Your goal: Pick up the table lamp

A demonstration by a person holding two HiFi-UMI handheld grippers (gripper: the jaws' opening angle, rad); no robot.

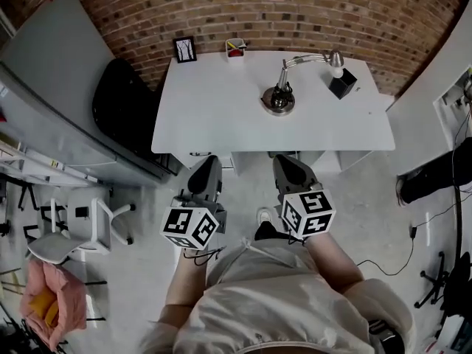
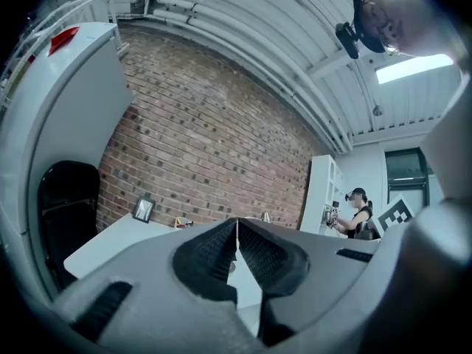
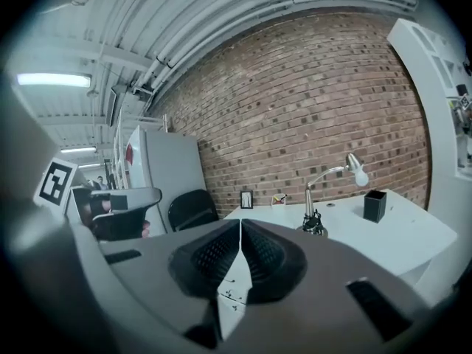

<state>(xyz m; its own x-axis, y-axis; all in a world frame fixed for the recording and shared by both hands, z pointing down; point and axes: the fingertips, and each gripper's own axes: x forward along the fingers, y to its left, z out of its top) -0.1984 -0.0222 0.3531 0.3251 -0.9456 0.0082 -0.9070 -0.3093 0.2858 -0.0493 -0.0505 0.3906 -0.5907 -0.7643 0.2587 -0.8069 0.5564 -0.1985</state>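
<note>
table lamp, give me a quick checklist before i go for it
1. table lamp upright on the table: ok
2. left hand-held gripper open for a grasp: not ok, shut and empty
3. right hand-held gripper open for a grasp: not ok, shut and empty
4. both at the lamp: not ok, they are short of the table's near edge
5. room round the lamp's base: ok, black box stands apart
6. cord free: cannot tell

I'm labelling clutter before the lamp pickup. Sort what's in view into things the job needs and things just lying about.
For the job: table lamp; white table it stands on; left gripper and right gripper, both shut and empty.
Lying about: picture frame; small cup; black box; black chair.
</note>
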